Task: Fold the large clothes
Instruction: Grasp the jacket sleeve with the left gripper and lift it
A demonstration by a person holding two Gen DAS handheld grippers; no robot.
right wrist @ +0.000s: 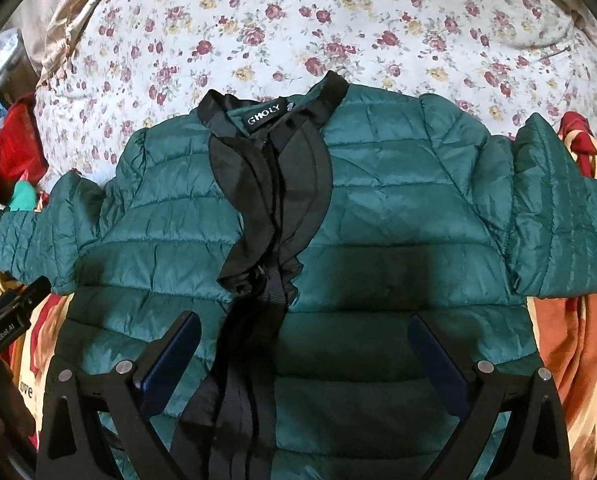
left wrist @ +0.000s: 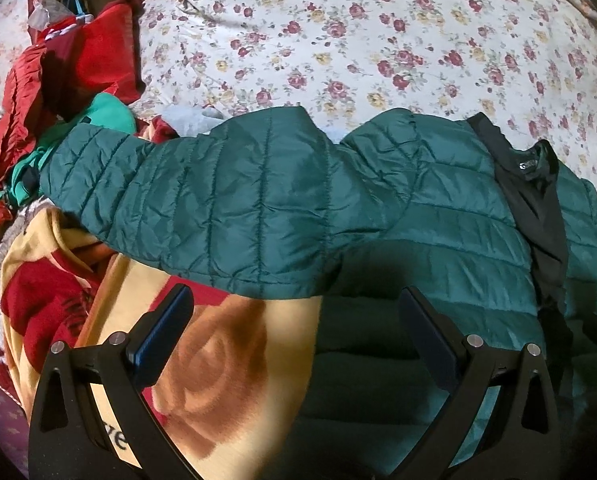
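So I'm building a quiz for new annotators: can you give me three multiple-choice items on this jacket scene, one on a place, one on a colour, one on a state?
1. Where does the brand label sit?
A. inside the collar
B. on the left sleeve cuff
C. at the bottom hem

2. What colour is the quilted jacket?
A. red
B. dark green
C. yellow

3. How does the left tool stand?
A. shut on a sleeve
B. shut on the blanket
C. open, holding nothing

Answers:
1. A, the black tag lies just under the black collar band in the right wrist view.
2. B, the body and both sleeves are dark green, with black trim down the front.
3. C, its fingers stand wide apart, with the sleeve beyond them and nothing pinched.
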